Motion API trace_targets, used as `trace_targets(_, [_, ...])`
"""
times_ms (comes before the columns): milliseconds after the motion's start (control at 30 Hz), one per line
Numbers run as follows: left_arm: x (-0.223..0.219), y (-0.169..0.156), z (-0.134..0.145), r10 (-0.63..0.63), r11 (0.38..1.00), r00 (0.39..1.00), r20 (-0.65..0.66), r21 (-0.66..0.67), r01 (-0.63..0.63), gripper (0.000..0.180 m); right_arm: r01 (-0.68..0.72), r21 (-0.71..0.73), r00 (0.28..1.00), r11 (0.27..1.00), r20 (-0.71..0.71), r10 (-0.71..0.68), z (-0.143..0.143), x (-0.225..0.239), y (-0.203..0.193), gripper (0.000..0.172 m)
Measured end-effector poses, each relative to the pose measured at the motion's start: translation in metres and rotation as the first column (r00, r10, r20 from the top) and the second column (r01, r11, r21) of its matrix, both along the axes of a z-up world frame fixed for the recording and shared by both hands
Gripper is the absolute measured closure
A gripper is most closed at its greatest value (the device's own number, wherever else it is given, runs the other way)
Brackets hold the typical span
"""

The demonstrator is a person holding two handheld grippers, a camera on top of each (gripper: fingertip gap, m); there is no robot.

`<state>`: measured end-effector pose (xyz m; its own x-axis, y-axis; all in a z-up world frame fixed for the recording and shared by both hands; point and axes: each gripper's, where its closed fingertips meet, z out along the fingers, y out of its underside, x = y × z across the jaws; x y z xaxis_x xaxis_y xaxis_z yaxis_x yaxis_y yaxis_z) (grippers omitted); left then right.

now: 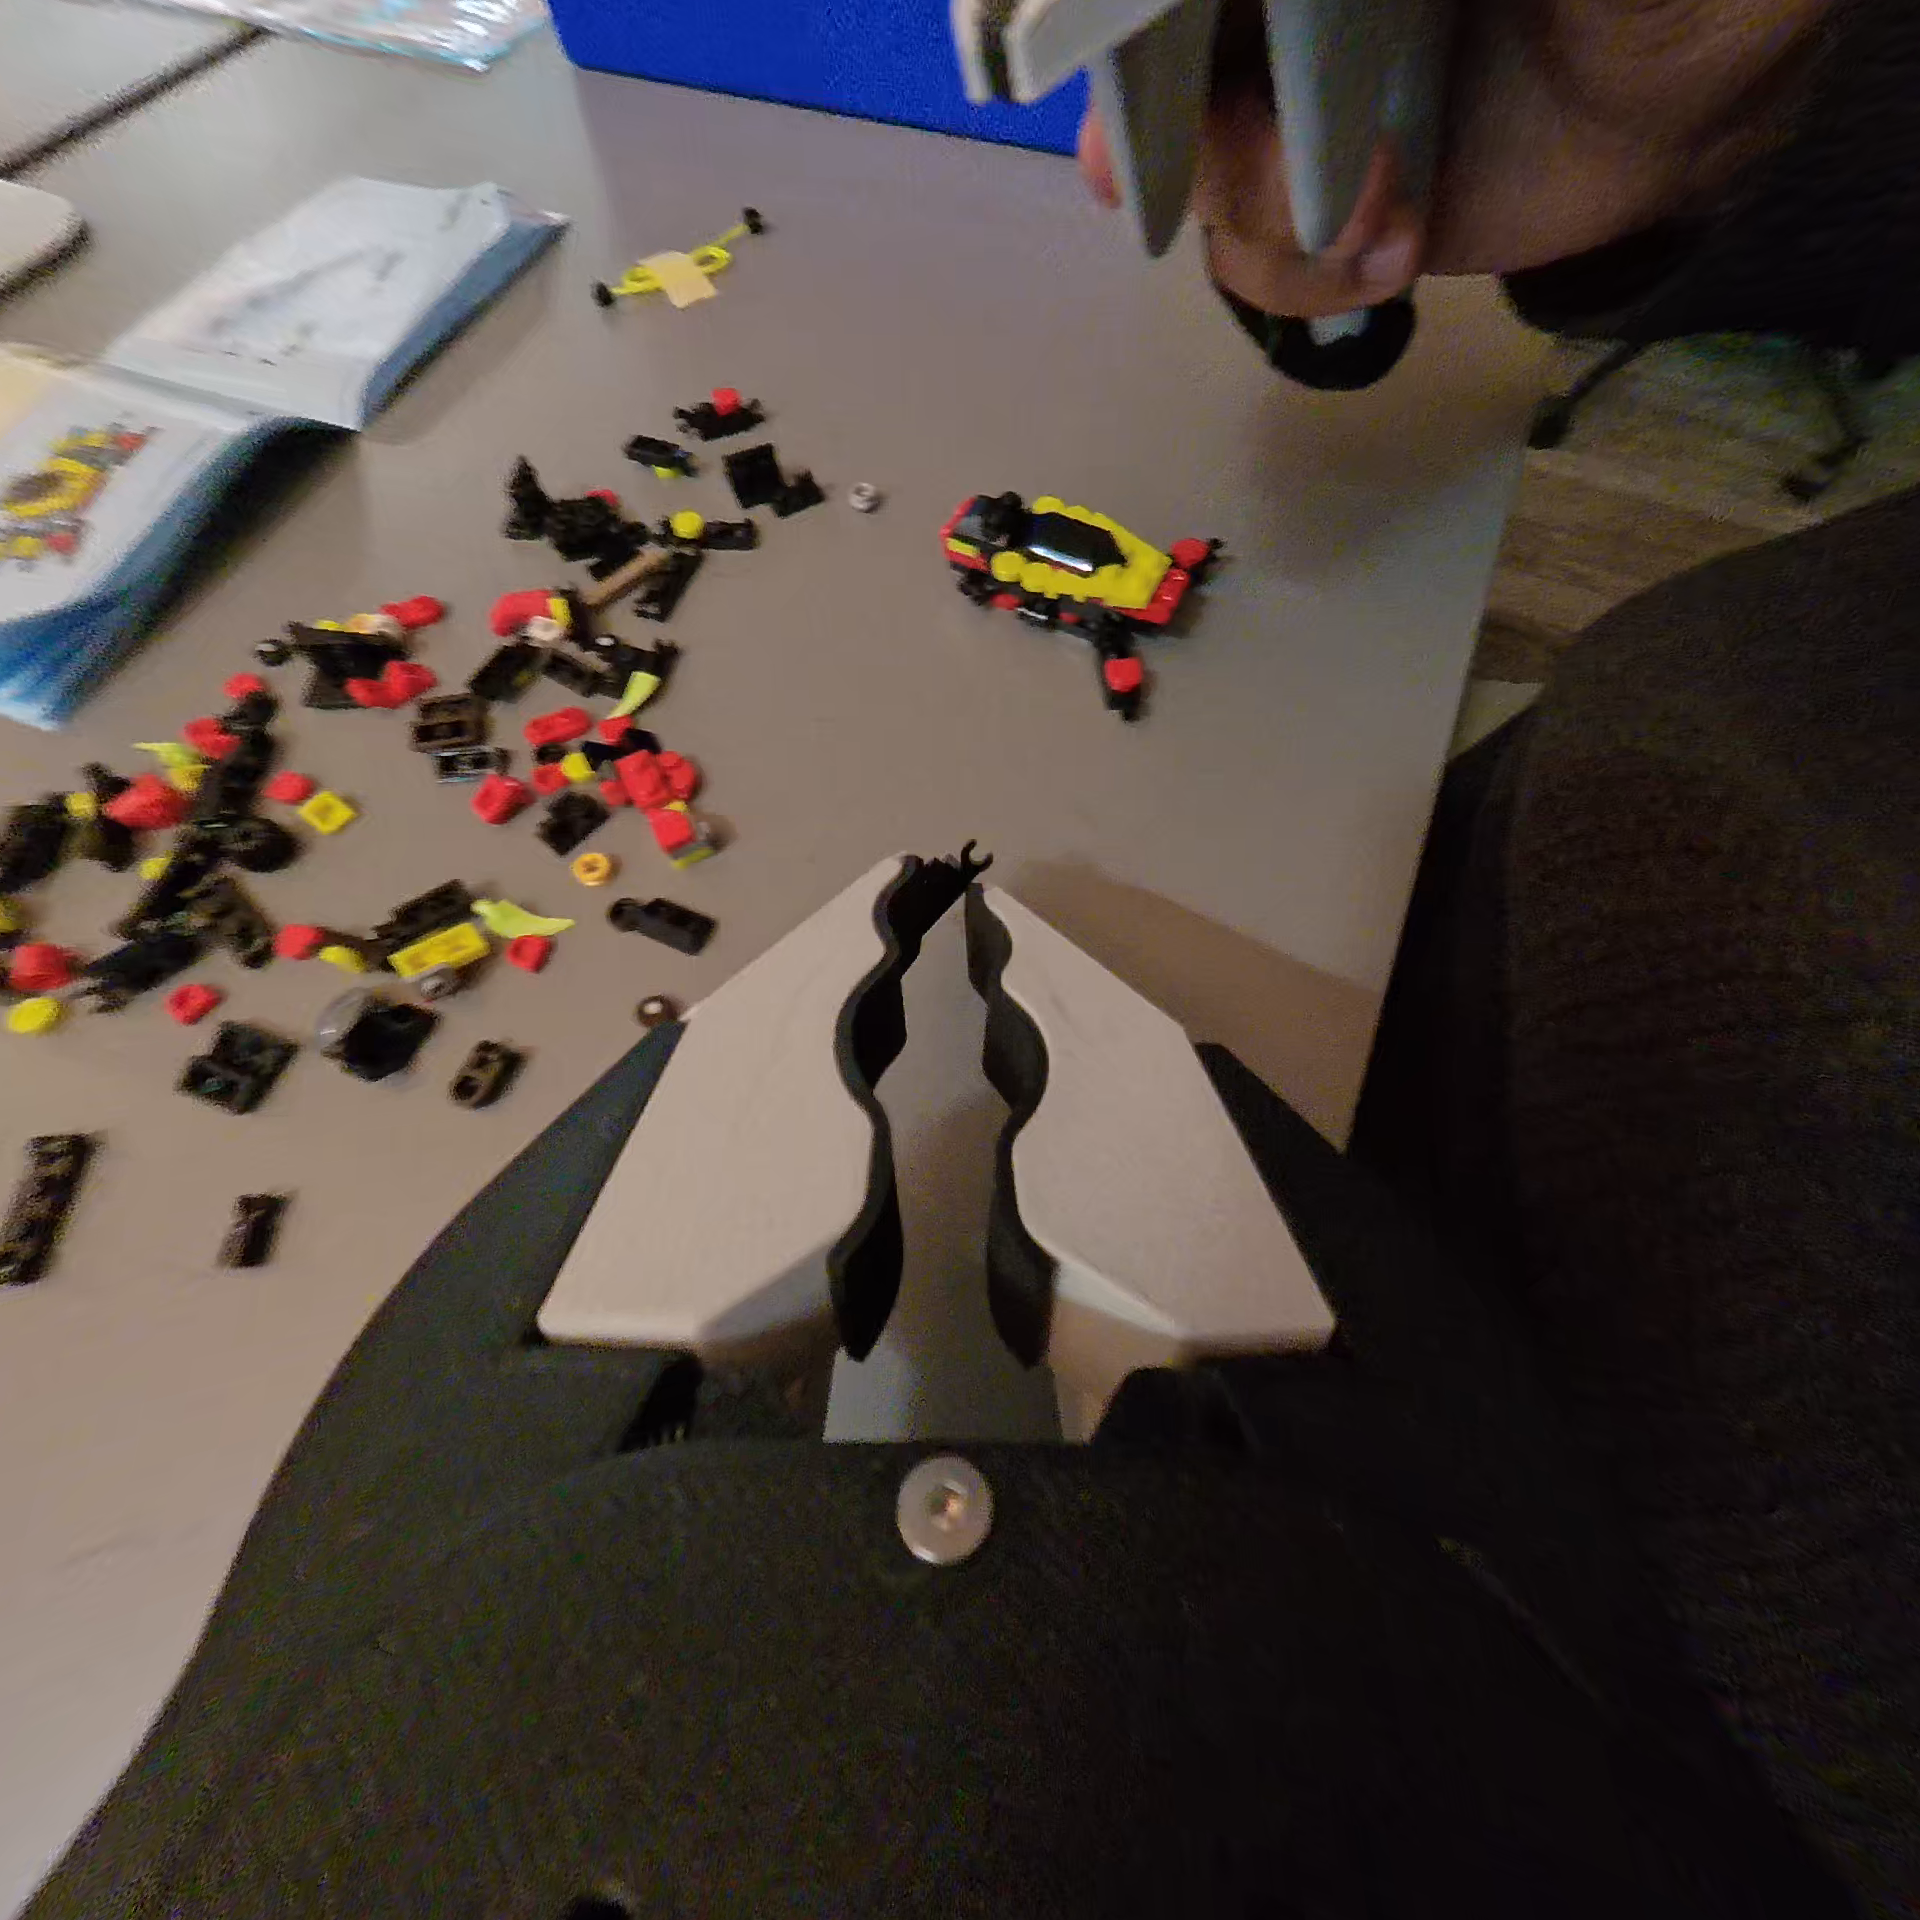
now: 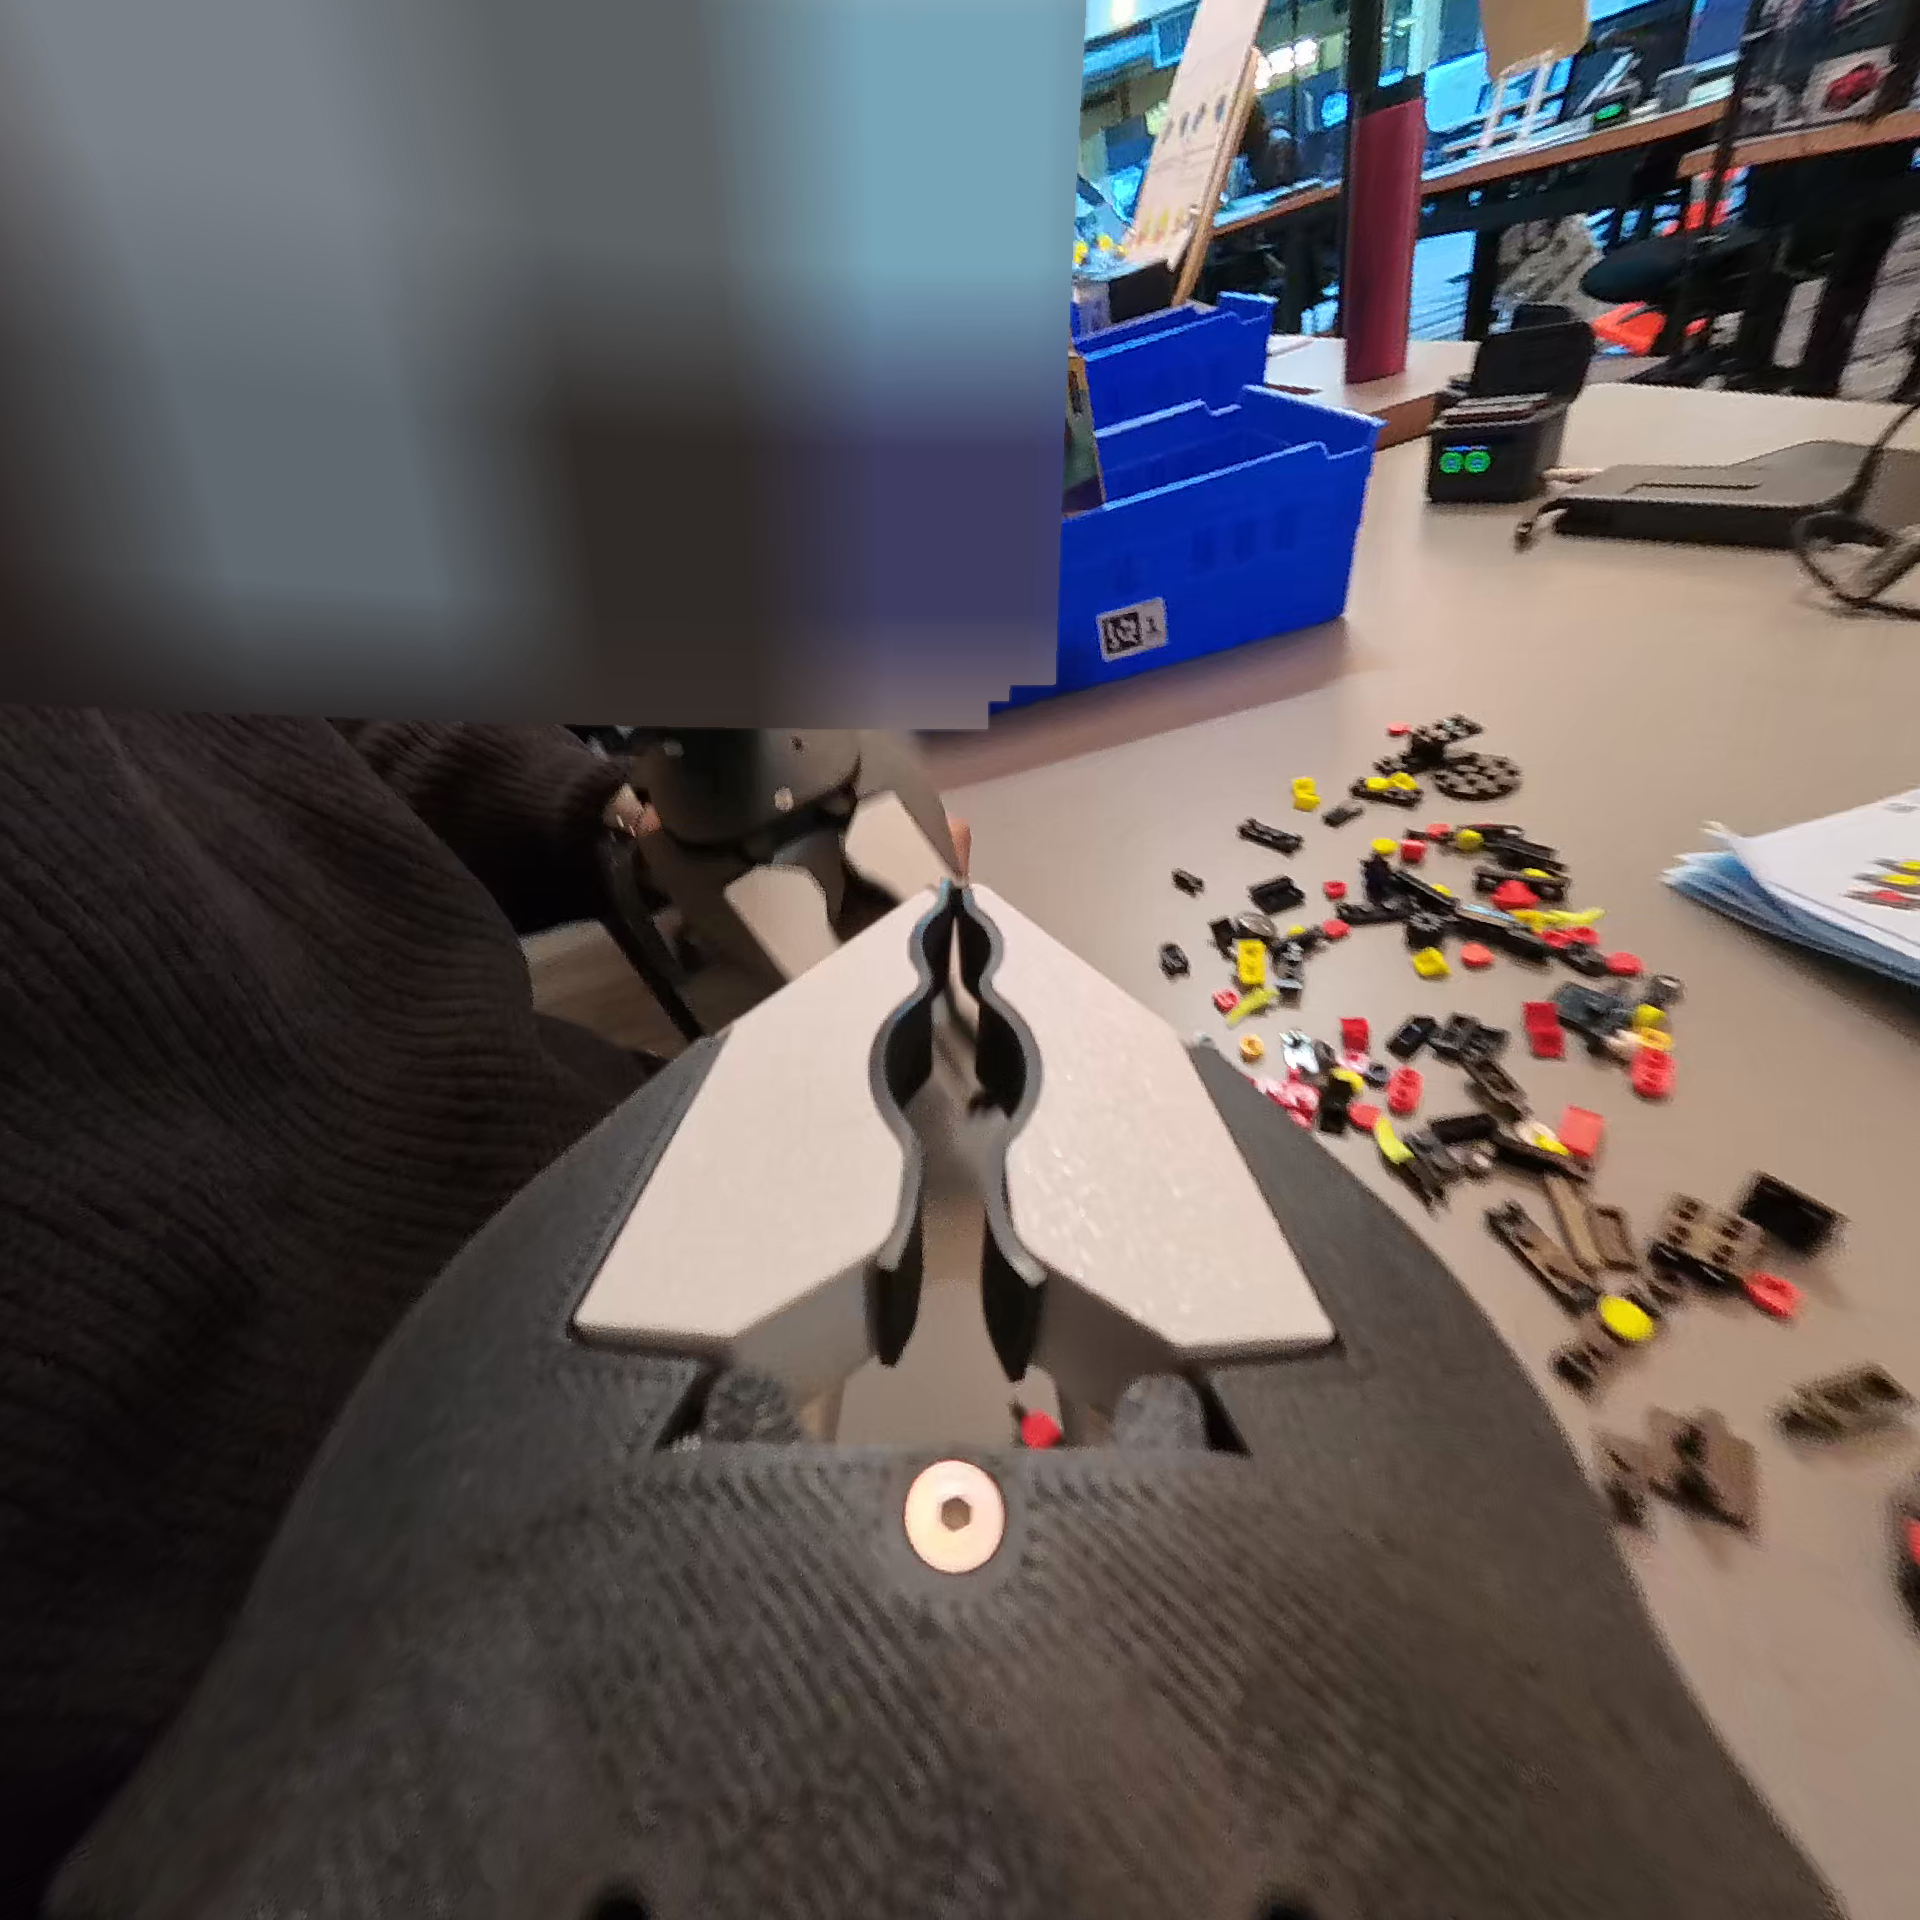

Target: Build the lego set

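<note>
Left gripper (image 1: 951, 883) is pinching a tiny black plastic clip piece (image 1: 961, 868) right at its fingertips, hanging over the near edge of the grey tabletop (image 1: 1247, 727). Right gripper (image 2: 954, 891) has its tips pressed together on nothing that I can see. Left of the left gripper there's a scatter of loose red, yellow and black toy bricks (image 1: 416, 790). Farther off sits a half-built yellow, red and black brick car (image 1: 1081, 566), then an open instruction booklet (image 1: 260, 343) far left and a blue plastic bin (image 2: 1216, 540) at the back.
</note>
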<state>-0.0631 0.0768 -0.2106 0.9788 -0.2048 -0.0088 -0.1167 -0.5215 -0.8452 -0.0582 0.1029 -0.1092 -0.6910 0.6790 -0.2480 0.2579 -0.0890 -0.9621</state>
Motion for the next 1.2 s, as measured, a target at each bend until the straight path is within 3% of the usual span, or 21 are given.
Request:
trace_targets(167, [-0.011, -0.005, -0.006, 0.032, 0.999, 0.999, -0.042, -0.033, -0.033, 0.175, 0.008, 0.053, 1.0, 0.999, 0.017, -0.009, -0.007, 0.008, 0.003, 0.172])
trace_targets(567, [-0.009, -0.007, -0.012, 0.018, 0.997, 0.999, -0.039, -0.07, -0.02, 0.175, 0.105, -0.033, 0.993, 0.994, 0.065, -0.103, -0.01, 0.025, 0.032, 0.172])
trace_targets(933, [-0.001, -0.014, -0.022, -0.016, 0.989, 0.999, -0.032, -0.149, 0.011, 0.173, 0.09, 0.111, 0.989, 0.99, 0.111, -0.102, -0.035, 0.025, 0.036, 0.172])
trace_targets(1200, [-0.007, -0.015, -0.014, 0.013, 0.992, 1.0, -0.014, -0.126, -0.014, 0.172, 0.105, 0.074, 0.987, 0.992, 0.113, -0.113, -0.031, 0.022, 0.04, 0.172])
